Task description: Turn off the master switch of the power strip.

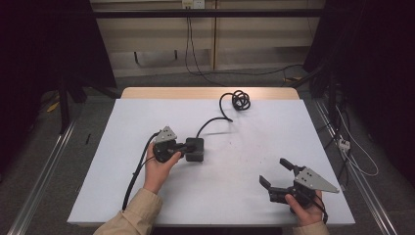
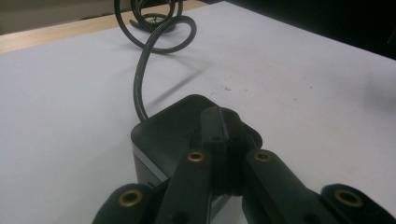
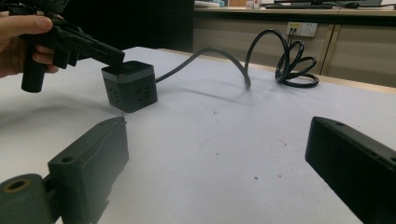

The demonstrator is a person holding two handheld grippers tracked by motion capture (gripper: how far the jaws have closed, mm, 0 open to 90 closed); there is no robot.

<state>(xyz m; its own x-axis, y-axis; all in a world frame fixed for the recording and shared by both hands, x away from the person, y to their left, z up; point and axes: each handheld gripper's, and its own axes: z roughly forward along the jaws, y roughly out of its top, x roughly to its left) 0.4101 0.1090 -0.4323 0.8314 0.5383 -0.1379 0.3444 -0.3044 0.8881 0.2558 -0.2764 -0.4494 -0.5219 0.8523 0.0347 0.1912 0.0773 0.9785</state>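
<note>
Power cube (image 1: 195, 149), black w/ grey band, coiled cord (image 1: 240, 100)

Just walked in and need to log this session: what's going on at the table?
A person sits at a white table with a gripper in each hand. The left gripper has its fingers shut and rests them on top of a black power cube, whose cable runs back to a coil near the far edge. The right gripper waits open, off to the side, holding nothing.
</note>
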